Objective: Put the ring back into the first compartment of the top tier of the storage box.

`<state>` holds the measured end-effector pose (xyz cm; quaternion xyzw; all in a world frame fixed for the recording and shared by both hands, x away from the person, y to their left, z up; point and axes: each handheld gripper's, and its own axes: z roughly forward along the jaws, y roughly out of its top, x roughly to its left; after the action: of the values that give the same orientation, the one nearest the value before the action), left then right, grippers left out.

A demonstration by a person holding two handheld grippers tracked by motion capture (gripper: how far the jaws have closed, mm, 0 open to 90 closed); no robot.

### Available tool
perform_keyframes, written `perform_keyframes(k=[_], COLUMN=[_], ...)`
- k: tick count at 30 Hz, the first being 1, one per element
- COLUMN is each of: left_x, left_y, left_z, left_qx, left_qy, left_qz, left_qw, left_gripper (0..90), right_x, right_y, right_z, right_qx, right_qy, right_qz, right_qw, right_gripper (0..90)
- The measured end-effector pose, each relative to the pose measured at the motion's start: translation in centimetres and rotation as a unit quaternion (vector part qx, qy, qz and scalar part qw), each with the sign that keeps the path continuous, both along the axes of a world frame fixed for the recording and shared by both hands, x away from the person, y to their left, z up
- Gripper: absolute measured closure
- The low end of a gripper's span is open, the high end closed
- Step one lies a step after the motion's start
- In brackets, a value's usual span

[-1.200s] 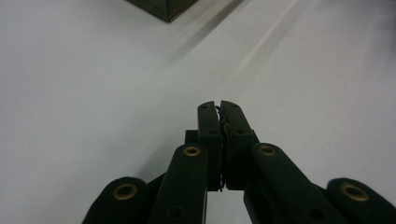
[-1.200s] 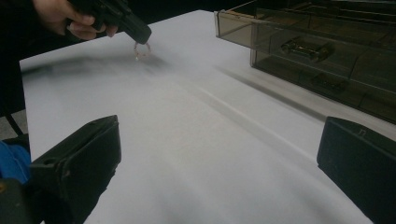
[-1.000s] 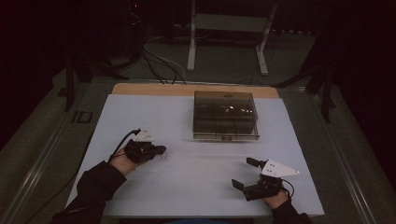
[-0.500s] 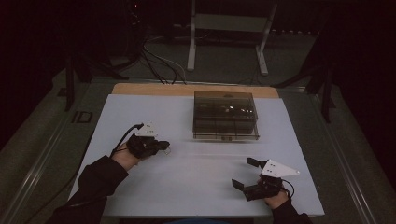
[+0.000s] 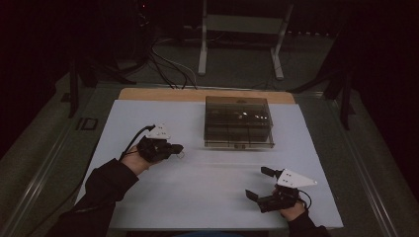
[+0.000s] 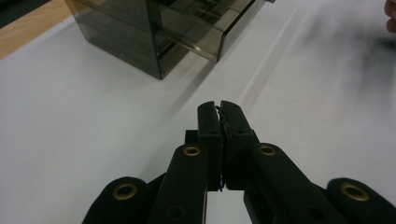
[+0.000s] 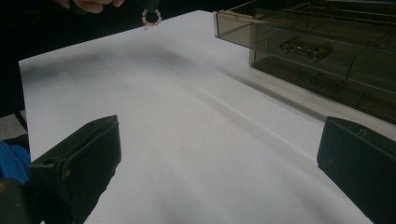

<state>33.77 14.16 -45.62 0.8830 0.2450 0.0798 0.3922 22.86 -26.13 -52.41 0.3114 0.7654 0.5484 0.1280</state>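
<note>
My left gripper (image 5: 177, 147) hovers over the left part of the white mat (image 5: 207, 202), jaws pressed together (image 6: 219, 106). A small ring of pale beads (image 7: 152, 17) dangles from its tip, and a thin strand of it shows between the pads. A smoked transparent drawer box (image 5: 238, 121) stands at the mat's far middle, up and right of that gripper; its bottom drawer (image 5: 239, 144) sticks out a little. Near the front right, my right gripper (image 5: 259, 183) rests low with its jaws wide apart (image 7: 219, 140) and nothing between them.
Small dark items lie inside the box's drawers (image 7: 303, 46). A wooden table edge (image 5: 163, 94) runs behind the mat. Beyond it stand metal stand legs (image 5: 202, 54) and loose cables (image 5: 168, 64) on the floor.
My left gripper has risen slightly and drifted right, toward the drawer box, still shut on the bead ring. The right gripper has stayed put.
</note>
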Motion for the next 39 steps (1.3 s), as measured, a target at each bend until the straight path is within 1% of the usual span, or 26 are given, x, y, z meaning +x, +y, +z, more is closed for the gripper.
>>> perform_keyframes(k=[1, 4, 7, 9, 19, 27, 33, 39], left_x=[0.1, 0.2, 0.3, 0.3, 0.8, 1.4, 1.6, 2.0], left_y=[0.0, -0.1, -0.3, -0.5, -1.2, -1.6, -2.0, -2.5], left_z=[0.1, 0.4, 0.7, 0.9, 1.8, 2.6, 2.8, 3.3], left_qx=[0.001, -0.007, -0.008, -0.006, -0.007, -0.021, -0.023, -0.027], left_qy=[0.0, 0.002, -0.001, -0.005, -0.009, -0.009, -0.011, -0.013], left_qz=[-0.002, 0.001, -0.001, -0.003, -0.014, -0.018, -0.02, -0.021], left_qw=[1.0, 1.0, 1.0, 1.0, 0.9998, 0.9996, 0.9995, 0.9993], left_gripper=[90.0, 90.0, 90.0, 90.0, 90.0, 90.0, 90.0, 90.0], right_x=[0.0, 0.0, 0.0, 0.0, 0.0, 0.0, 0.0, -0.1], right_y=[0.0, 0.0, 0.0, 0.0, 0.0, 0.0, 0.0, 0.0], right_z=[0.0, 0.0, 0.0, 0.0, 0.0, 0.0, 0.0, 0.0], right_qx=[0.0, 0.0, 0.0, 0.0, -0.001, -0.001, -0.001, 0.0], right_qy=[0.0, 0.0, 0.0, 0.0, 0.0, 0.0, 0.001, 0.0], right_qz=[0.0, 0.0, 0.0, 0.0, 0.0, 0.0, 0.0, 0.0], right_qw=[1.0, 1.0, 1.0, 1.0, 1.0, 1.0, 1.0, 1.0], right_gripper=[0.0, 0.0, 0.0, 0.0, 0.0, 0.0, 0.0, 0.0])
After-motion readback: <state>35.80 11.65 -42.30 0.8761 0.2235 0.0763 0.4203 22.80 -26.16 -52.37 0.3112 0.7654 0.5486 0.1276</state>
